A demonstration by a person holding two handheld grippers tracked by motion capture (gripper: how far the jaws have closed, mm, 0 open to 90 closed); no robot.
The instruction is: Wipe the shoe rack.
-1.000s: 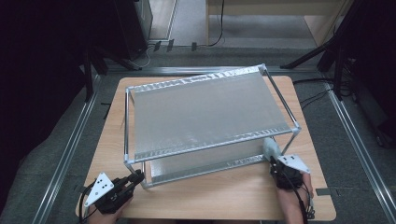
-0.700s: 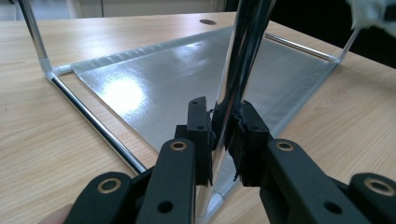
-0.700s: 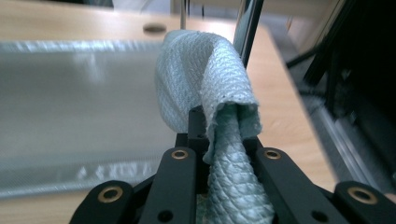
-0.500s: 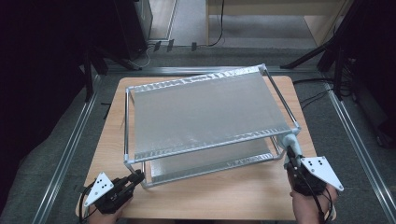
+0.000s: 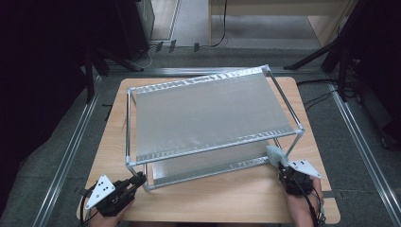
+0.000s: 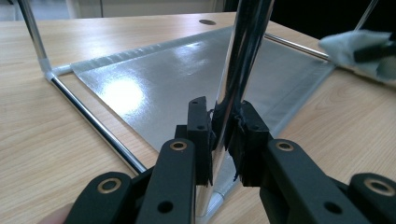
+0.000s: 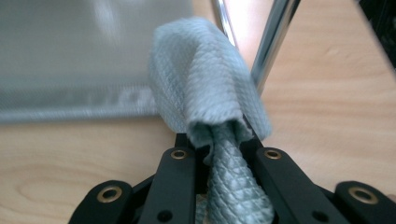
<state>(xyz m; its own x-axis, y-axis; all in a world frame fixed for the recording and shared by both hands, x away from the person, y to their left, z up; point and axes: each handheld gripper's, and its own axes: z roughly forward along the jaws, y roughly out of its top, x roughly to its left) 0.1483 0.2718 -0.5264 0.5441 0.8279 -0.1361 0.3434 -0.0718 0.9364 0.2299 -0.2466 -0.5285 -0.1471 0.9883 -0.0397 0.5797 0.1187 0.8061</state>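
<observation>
The rack (image 5: pixel 208 118) is a chrome tube frame with two silver mesh shelves, and it stands in the middle of the wooden counter (image 5: pixel 222 198). My left gripper (image 6: pixel 223 135) has its fingers (image 6: pixel 200 126) closed on the front left leg (image 6: pixel 238 70) of this rack, near the bottom. My right gripper (image 7: pixel 219 140) holds a grey-blue woven cloth (image 7: pixel 205 79) tight between its fingers, and the cloth is bunched up just beside the front right leg (image 7: pixel 273 42), near the edge of the lower shelf (image 7: pixel 70 56).
</observation>
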